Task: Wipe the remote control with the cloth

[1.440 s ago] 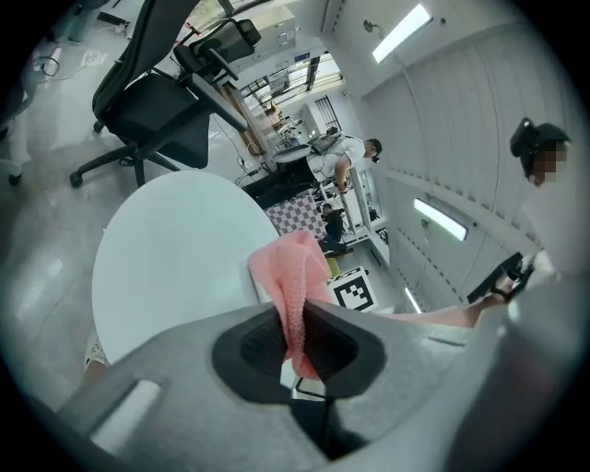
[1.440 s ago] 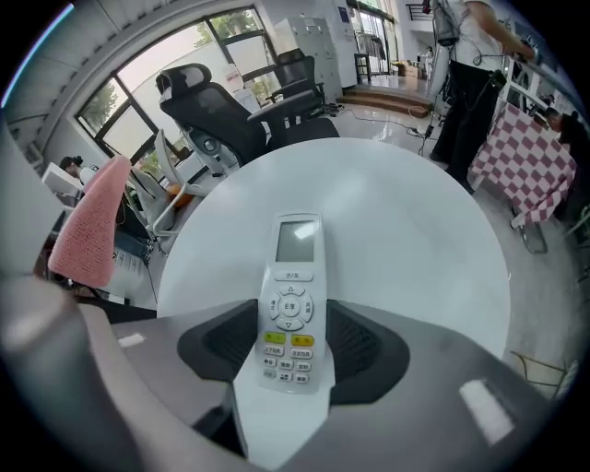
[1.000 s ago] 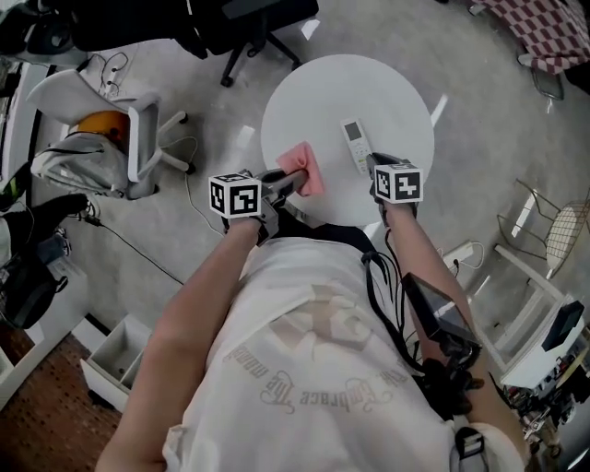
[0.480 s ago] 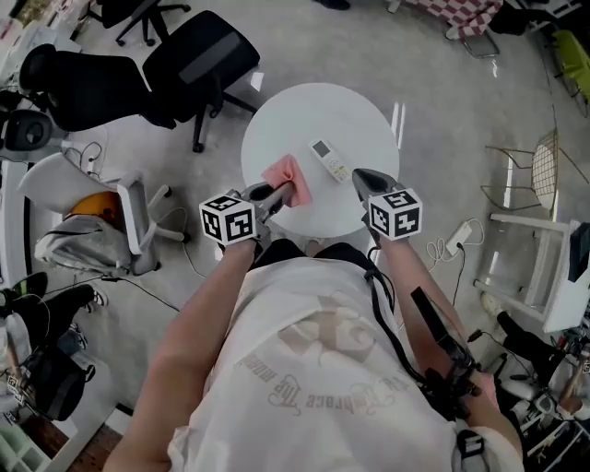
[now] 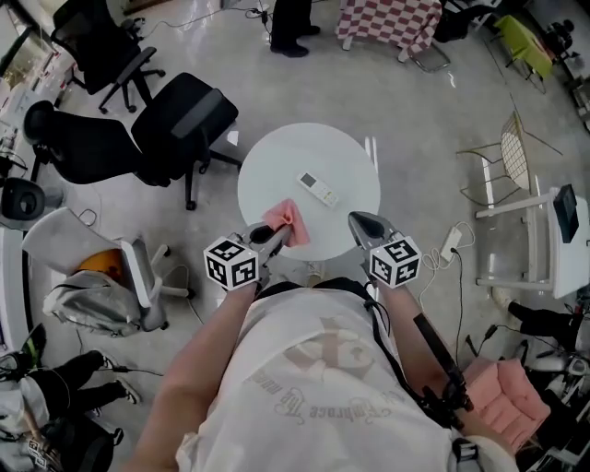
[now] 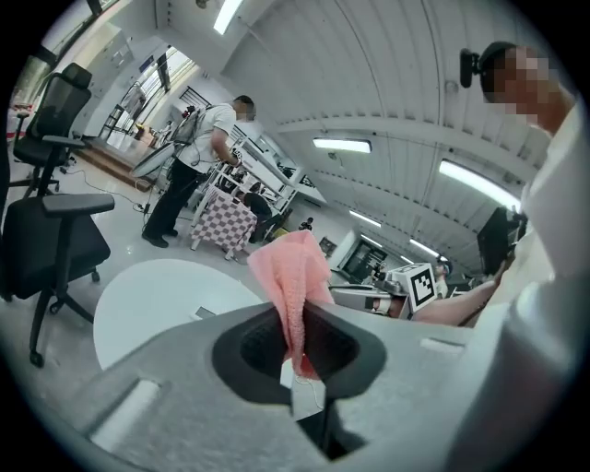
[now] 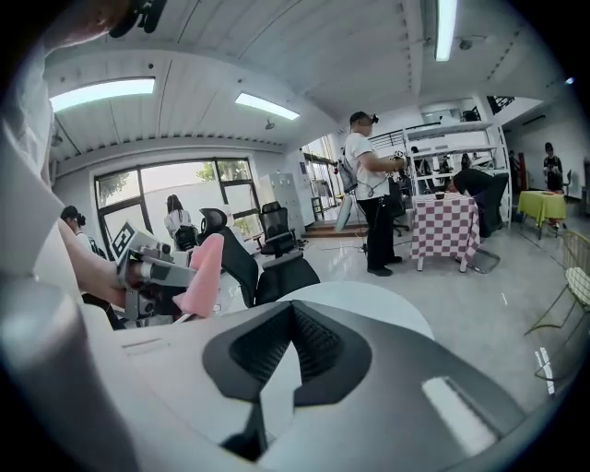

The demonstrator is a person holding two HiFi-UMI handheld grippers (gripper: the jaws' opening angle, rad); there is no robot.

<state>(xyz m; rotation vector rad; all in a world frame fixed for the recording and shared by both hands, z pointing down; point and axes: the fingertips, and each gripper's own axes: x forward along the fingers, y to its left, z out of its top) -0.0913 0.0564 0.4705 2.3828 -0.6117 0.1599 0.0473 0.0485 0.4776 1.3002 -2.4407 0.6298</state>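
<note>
The white remote control [image 5: 318,189] lies on the round white table [image 5: 277,166], near its middle. My left gripper [image 5: 275,237] is shut on the pink cloth [image 5: 288,221], which is lifted above the table's near edge; in the left gripper view the cloth [image 6: 293,281] sticks up from between the jaws. My right gripper [image 5: 358,224] is shut with nothing in it, raised over the near right edge of the table, apart from the remote. The right gripper view shows the cloth [image 7: 205,274] and the left gripper at left.
Black office chairs [image 5: 175,115] stand left of the table, a white chair [image 5: 120,267] lower left. A wire chair [image 5: 516,152] and a white stand [image 5: 553,249] are at right. A person [image 6: 198,166] stands by a checked table [image 5: 387,23] beyond.
Both grippers have risen away from the table. The cloth has come up off the table in the left gripper. The right gripper has left the remote and shut.
</note>
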